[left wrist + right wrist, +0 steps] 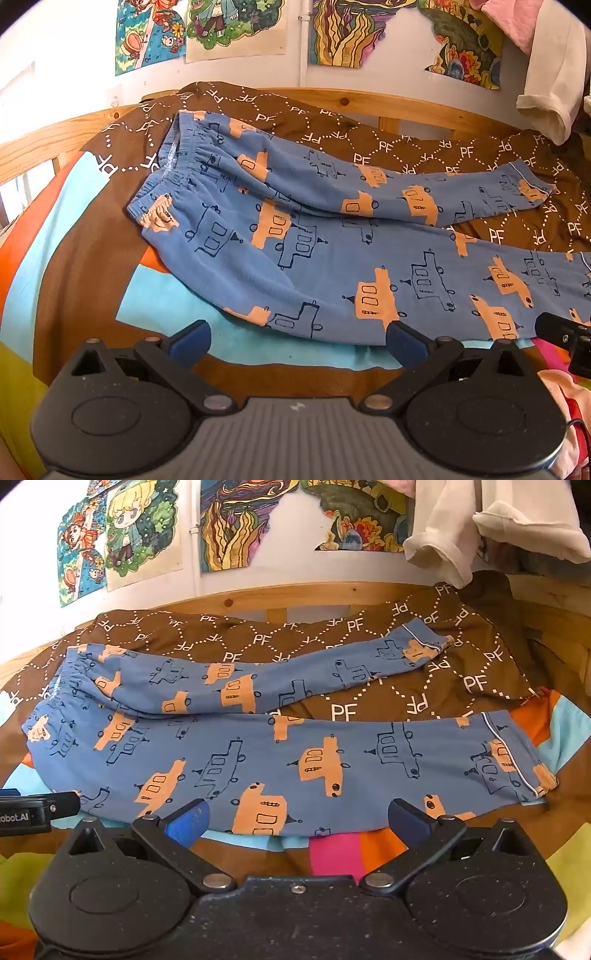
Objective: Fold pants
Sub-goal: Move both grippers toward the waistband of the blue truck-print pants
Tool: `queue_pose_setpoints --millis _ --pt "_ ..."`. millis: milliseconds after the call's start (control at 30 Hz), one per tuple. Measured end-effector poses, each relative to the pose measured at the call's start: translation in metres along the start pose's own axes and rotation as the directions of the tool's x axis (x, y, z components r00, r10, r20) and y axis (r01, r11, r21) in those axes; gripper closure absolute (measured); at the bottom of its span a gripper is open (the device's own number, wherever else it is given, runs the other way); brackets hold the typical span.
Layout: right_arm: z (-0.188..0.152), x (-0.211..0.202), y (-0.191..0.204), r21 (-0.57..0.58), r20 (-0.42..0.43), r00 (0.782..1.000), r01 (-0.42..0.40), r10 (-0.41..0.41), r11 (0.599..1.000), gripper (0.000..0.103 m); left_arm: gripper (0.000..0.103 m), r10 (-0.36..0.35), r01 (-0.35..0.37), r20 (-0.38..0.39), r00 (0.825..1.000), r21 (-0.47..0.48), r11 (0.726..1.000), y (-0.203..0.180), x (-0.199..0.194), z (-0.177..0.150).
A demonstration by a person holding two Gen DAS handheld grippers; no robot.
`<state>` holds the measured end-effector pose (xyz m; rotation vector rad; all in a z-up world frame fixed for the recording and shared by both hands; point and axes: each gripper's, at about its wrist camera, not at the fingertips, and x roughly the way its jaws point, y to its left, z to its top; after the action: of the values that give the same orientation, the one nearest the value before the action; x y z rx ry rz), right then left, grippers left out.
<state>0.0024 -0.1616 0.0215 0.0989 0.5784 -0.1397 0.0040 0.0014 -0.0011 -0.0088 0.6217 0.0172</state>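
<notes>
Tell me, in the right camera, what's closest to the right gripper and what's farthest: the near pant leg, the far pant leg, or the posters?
From the right gripper:
1. Near pant leg, lying right in front of the open fingers.
2. Far pant leg, farther back on the brown blanket.
3. Posters, up on the wall behind the bed.

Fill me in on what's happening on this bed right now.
A person holds two tongs over blue pants spread flat on a brown bedspread, waistband to the left, legs apart. The left tongs and right tongs are both open at the pants' near edge, gripping nothing. No fold has been made yet.
</notes>
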Motion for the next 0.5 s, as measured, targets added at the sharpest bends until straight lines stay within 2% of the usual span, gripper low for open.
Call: queue_pose_setpoints --millis 367,500 --pt "0.004 -0.003 0.001 -0.018 0.015 1.000 -0.020 0.020 1.000 0.001 0.000 0.009 -0.009 0.005 1.000 -0.015 1.000 0.001 -0.003 0.001" --pt "0.012 -0.007 0.003 -0.061 0.004 0.995 -0.104 0.104 0.993 0.001 0.000 0.050 -0.051 -0.028 0.998 -0.036 0.998 0.006 0.003 0.004"
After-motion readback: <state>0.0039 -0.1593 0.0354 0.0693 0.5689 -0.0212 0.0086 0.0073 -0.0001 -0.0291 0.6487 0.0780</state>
